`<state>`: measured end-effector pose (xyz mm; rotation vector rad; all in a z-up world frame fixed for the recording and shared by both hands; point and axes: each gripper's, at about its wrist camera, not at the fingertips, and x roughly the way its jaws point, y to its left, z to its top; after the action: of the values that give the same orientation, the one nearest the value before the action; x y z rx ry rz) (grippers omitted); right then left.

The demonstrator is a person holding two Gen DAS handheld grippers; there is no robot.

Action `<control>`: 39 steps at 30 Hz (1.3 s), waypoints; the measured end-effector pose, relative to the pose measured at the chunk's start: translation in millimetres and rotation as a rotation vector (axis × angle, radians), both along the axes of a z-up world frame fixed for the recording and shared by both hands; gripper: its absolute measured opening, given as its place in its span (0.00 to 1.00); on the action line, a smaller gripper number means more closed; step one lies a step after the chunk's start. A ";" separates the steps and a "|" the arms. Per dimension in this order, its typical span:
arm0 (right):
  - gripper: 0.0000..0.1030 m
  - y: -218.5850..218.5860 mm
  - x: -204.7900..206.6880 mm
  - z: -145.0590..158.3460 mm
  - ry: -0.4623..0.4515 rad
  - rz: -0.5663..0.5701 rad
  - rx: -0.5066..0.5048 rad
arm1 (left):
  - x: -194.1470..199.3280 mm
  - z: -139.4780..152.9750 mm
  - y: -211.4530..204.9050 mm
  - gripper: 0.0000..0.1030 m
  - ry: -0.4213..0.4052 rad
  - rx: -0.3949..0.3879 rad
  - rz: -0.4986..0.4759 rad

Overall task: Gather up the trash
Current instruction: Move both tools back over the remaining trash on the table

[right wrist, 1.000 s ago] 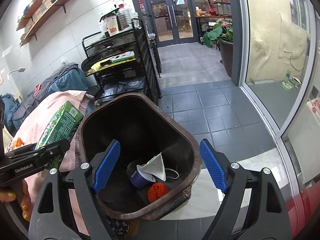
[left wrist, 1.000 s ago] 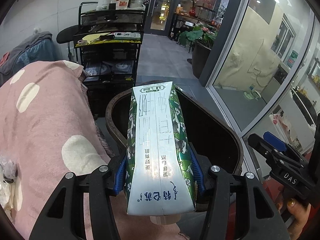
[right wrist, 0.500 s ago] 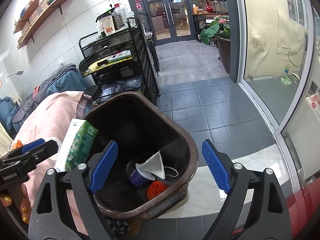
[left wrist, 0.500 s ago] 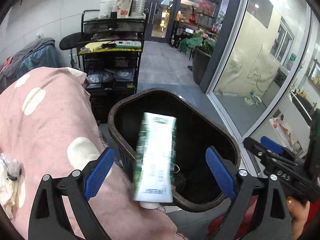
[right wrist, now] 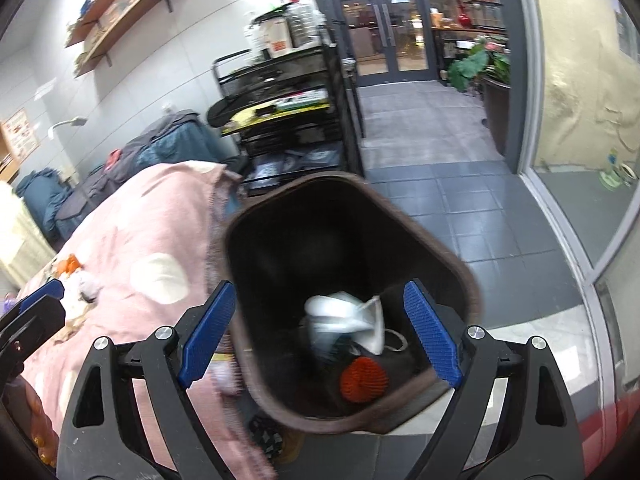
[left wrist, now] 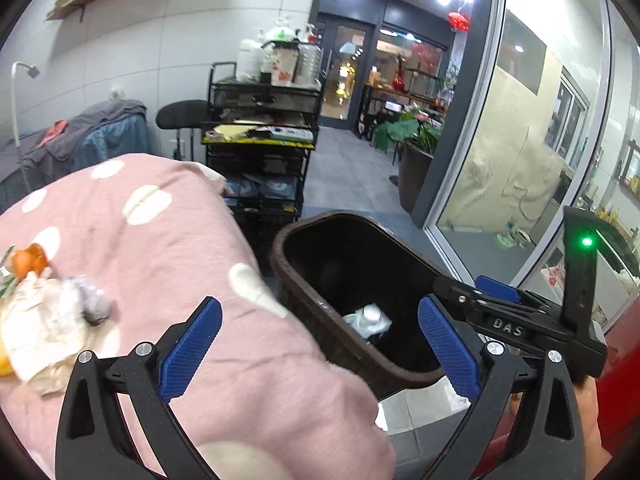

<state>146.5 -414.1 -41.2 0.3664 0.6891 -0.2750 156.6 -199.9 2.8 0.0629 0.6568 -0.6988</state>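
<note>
A: L gripper (left wrist: 318, 340)?
B: Blue-padded fingers just opened to full spread, nothing between; over pink spotted blanket (left wrist: 160, 248) edge.
A: R gripper (right wrist: 320, 334)?
B: Spread wide, empty, above dark brown plastic bin (right wrist: 452, 264).
A: Trash?
B: White carton (right wrist: 340, 316) lies inside bin w/ orange mesh ball (right wrist: 364, 380). Crumpled paper scraps (left wrist: 40, 328) on blanket.
</note>
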 end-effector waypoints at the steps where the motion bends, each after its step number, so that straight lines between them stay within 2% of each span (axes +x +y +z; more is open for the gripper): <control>1: 0.83 6.0 2.3 1.1 -0.005 0.017 0.002 | -0.8 1.4 3.8 0.94 -0.006 0.000 0.006; 11: 0.83 67.6 23.6 14.0 -0.038 0.185 0.009 | -7.2 9.3 65.6 0.94 -0.026 -0.046 0.134; 19: 0.83 114.3 39.6 28.7 -0.060 0.304 -0.005 | -10.7 10.5 117.4 0.94 -0.050 -0.029 0.241; 28: 0.84 166.8 54.5 42.2 -0.077 0.449 -0.013 | -6.6 2.0 192.1 0.94 -0.030 -0.005 0.398; 34: 0.84 212.8 70.4 48.2 -0.061 0.610 0.018 | -8.1 -5.9 251.4 0.94 -0.025 0.042 0.516; 39: 0.84 253.5 85.7 47.1 -0.025 0.731 0.026 | 1.8 -17.6 294.1 0.94 0.024 0.048 0.577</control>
<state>232.3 -160.6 5.9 0.1239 0.7579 0.4316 158.3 94.2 -14.8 -0.0895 0.6729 -0.1276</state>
